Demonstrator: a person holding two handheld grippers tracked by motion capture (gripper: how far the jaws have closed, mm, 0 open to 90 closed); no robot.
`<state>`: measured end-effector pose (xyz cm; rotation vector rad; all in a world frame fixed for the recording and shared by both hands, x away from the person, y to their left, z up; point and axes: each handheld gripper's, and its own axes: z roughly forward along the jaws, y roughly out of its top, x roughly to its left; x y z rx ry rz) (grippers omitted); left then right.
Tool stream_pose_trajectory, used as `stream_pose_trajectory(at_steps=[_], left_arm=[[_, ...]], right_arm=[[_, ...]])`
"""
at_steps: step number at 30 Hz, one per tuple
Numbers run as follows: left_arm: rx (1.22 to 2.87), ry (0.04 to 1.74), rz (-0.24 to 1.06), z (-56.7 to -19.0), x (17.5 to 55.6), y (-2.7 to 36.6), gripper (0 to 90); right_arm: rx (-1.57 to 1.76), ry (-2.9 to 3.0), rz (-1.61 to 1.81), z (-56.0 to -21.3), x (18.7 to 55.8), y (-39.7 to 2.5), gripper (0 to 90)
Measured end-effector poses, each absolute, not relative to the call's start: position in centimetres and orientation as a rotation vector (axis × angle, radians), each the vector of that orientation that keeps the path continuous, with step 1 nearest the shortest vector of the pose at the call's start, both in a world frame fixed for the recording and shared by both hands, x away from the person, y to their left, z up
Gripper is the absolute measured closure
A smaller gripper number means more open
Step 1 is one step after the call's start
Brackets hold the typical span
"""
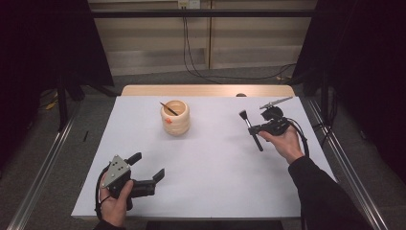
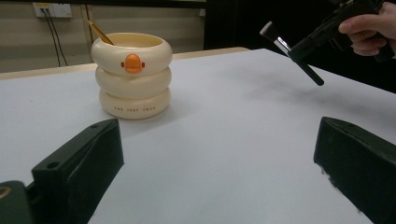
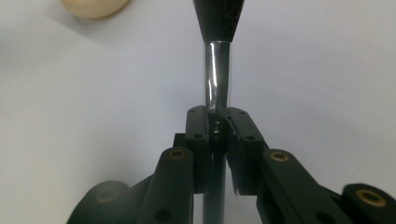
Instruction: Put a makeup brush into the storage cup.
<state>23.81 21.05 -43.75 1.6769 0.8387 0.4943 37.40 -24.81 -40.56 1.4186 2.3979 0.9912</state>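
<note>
Small dark capital lettering runs along the lowest ring of the cream holder [image 2: 133, 74], left of frame centre in the left gripper view, too small to read.

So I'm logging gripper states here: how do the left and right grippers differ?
The left gripper has its jaws spread wide with nothing between them; the right gripper is shut on the brush, clamped at its handle. The left gripper sits low at the near edge of the table, while the right gripper holds the brush in the air, to the right of the cream pot. Both are black and hand-held.
</note>
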Motion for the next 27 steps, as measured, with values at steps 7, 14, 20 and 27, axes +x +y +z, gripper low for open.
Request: stream_pose_trajectory(at_steps=[7,14,20,27], left_arm=[[1.673,0.834,0.488,-43.8,23.9,21.1,1.5],[1.675,0.838,0.497,-43.7,23.8,21.1,1.5],[1.673,0.838,0.504,-43.7,23.8,21.1,1.5],[1.673,0.836,0.504,-43.7,23.8,21.1,1.5]], right_arm=[[1.302,2.318,1.111,-39.7,36.3,-24.5,80.2],[1.224,2.260,1.231,-39.1,35.7,-24.8,80.2],[1.189,2.201,1.321,-38.8,35.0,-25.2,80.2],[1.169,2.147,1.410,-38.2,34.5,-25.5,80.1]])
